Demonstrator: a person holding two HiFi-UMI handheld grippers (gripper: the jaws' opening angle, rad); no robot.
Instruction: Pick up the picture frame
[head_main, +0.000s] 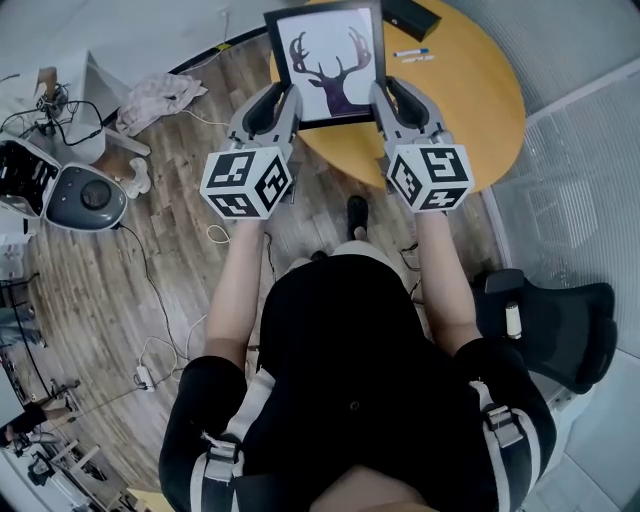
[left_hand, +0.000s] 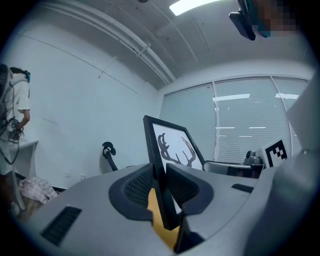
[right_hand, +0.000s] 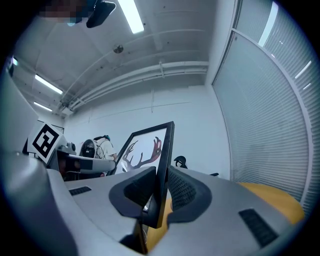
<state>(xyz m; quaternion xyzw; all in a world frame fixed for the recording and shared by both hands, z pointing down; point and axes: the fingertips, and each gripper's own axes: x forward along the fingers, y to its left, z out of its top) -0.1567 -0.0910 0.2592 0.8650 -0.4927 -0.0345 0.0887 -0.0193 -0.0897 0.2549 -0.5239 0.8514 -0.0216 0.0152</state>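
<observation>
The picture frame (head_main: 328, 68) is black-edged, with a dark deer head and antlers on white. It is held up over the near side of the round wooden table (head_main: 478, 95), tilted back. My left gripper (head_main: 283, 104) is shut on the frame's left edge and my right gripper (head_main: 386, 102) on its right edge. In the left gripper view the frame (left_hand: 173, 143) stands upright between the pads of the left gripper (left_hand: 160, 186). In the right gripper view the frame's edge (right_hand: 166, 150) sits clamped in the right gripper (right_hand: 159, 192).
On the table beyond the frame lie a black box (head_main: 410, 15) and two pens (head_main: 412, 53). A black office chair (head_main: 560, 325) stands at the right. On the wooden floor at the left are a crumpled cloth (head_main: 160, 95), a grey round device (head_main: 85, 195) and cables. Another person (left_hand: 15, 112) stands far left.
</observation>
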